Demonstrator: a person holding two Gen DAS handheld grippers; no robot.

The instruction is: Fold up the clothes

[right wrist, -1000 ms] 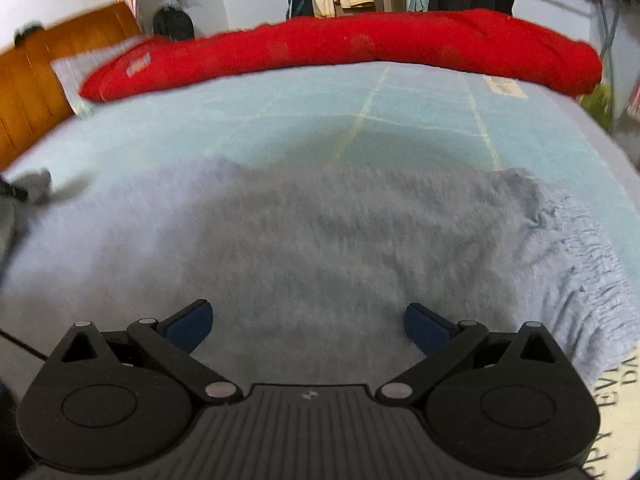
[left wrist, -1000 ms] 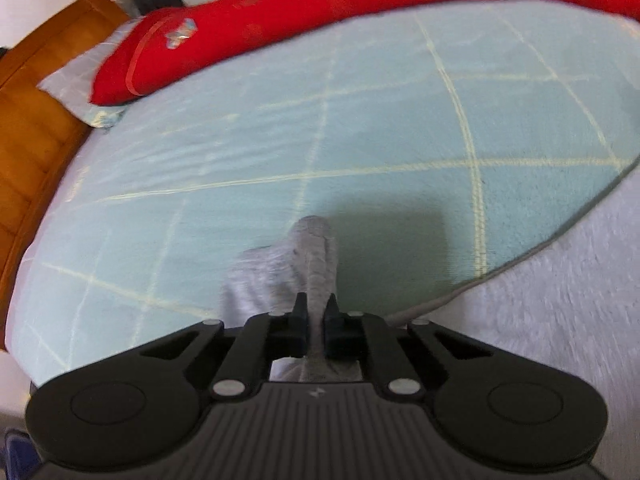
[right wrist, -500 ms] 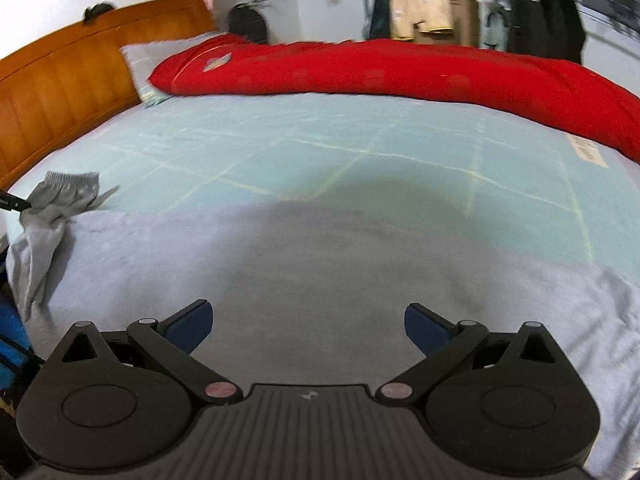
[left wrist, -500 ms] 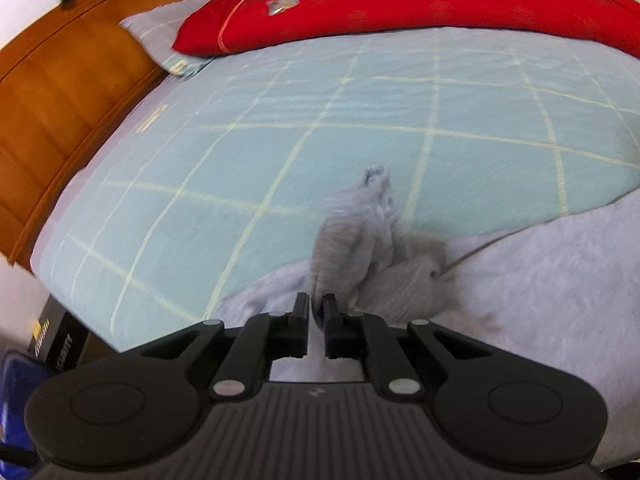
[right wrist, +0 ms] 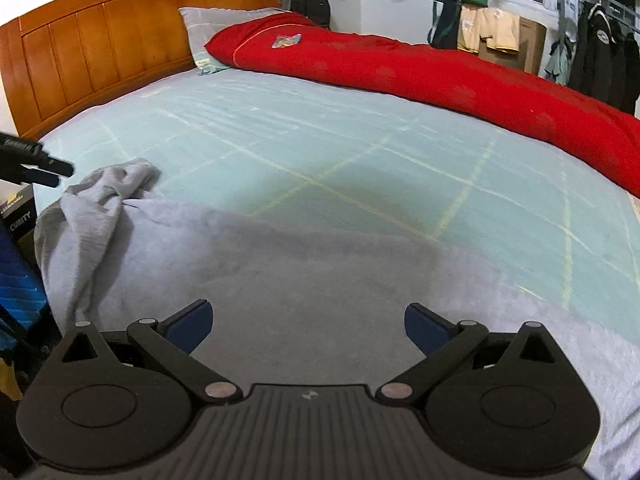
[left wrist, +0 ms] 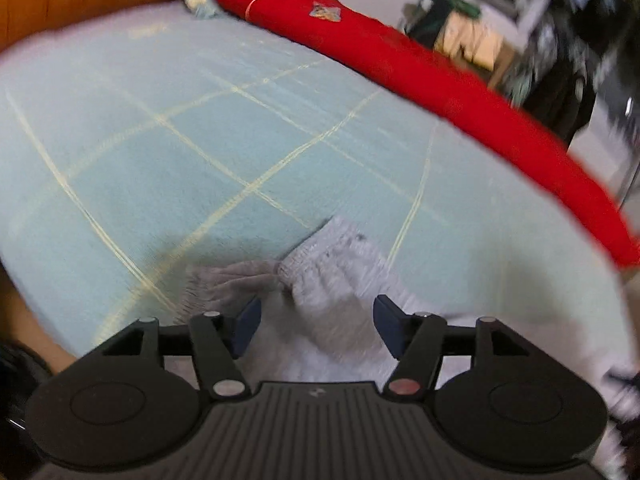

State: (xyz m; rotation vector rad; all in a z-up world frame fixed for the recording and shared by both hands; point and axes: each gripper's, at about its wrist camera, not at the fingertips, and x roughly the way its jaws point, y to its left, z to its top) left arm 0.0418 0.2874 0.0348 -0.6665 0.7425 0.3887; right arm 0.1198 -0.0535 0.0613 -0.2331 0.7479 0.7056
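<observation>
Left wrist: grey garment [left wrist: 336,264] between opening left gripper [left wrist: 316,322].

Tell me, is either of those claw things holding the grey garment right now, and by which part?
Nothing is held. The left gripper jaws are opening, with the grey garment lying loose beneath them; the right gripper is open above the cloth.

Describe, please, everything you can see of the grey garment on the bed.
The grey garment looks like soft, fleecy knit. Most of it lies spread flat across the near part of the pale green checked blanket. Its left end, with a gathered ribbed edge, lies bunched and folded back on itself. Both grippers hover above it; neither one's fingers grip it.
</observation>
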